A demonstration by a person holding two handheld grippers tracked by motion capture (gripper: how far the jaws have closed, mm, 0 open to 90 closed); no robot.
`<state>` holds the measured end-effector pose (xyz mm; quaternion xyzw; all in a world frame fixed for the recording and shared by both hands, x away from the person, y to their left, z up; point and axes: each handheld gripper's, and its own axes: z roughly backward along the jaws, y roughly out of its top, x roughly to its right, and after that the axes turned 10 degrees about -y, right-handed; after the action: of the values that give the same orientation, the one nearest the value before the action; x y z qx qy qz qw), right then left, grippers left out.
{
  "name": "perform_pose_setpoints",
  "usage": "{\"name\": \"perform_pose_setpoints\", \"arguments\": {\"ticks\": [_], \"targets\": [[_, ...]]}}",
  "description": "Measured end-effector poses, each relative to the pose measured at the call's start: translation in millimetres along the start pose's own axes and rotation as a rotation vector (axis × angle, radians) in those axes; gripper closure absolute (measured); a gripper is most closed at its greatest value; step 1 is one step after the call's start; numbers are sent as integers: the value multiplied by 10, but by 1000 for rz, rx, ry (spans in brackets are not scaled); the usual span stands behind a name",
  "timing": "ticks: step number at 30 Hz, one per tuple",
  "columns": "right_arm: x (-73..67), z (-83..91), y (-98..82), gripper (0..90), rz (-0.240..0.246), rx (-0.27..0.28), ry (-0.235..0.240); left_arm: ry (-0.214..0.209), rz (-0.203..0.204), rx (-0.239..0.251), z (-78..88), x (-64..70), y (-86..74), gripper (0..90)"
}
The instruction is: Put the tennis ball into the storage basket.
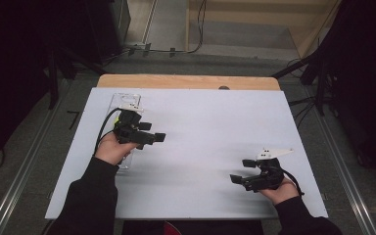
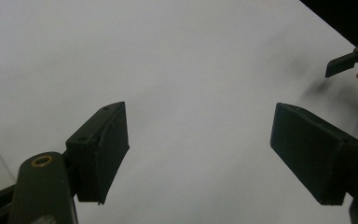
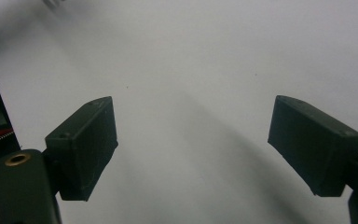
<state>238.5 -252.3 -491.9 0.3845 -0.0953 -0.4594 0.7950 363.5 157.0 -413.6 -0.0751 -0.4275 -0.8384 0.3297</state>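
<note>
A white tabletop (image 1: 200, 147) carries little besides a clear plastic tray (image 1: 126, 100) lying flat near its far left corner. The left gripper (image 1: 152, 132) hovers just in front of that tray, partly over it, held in the left hand (image 1: 111, 149); its fingers (image 2: 103, 149) stand wide apart with nothing between them. The right gripper (image 1: 242, 171), in the right hand (image 1: 281, 191), sits near the tabletop's near right part, well apart from the tray, its fingers (image 3: 86, 144) likewise spread wide and empty over bare white surface.
</note>
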Motion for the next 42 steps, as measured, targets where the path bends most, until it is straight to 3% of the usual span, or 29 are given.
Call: {"name": "perform_pose_setpoints", "arguments": {"ticks": [14, 18, 22, 33, 42], "targets": [[15, 0, 0, 136, -12, -2, 5, -13, -23, -20, -76, 92, -227, 199], [13, 3, 1, 136, -13, -2, 6, -13, -29, -8, -62, 119, -295, 199], [15, 1, 1, 136, -15, -4, 5, -45, -24, 14, -32, 142, -369, 200], [17, -6, 1, 136, -24, -8, 5, -54, -41, 8, 15, 217, -642, 200], [14, -11, 1, 136, -23, -13, 6, -60, -49, -2, 20, 245, -767, 200]]}}
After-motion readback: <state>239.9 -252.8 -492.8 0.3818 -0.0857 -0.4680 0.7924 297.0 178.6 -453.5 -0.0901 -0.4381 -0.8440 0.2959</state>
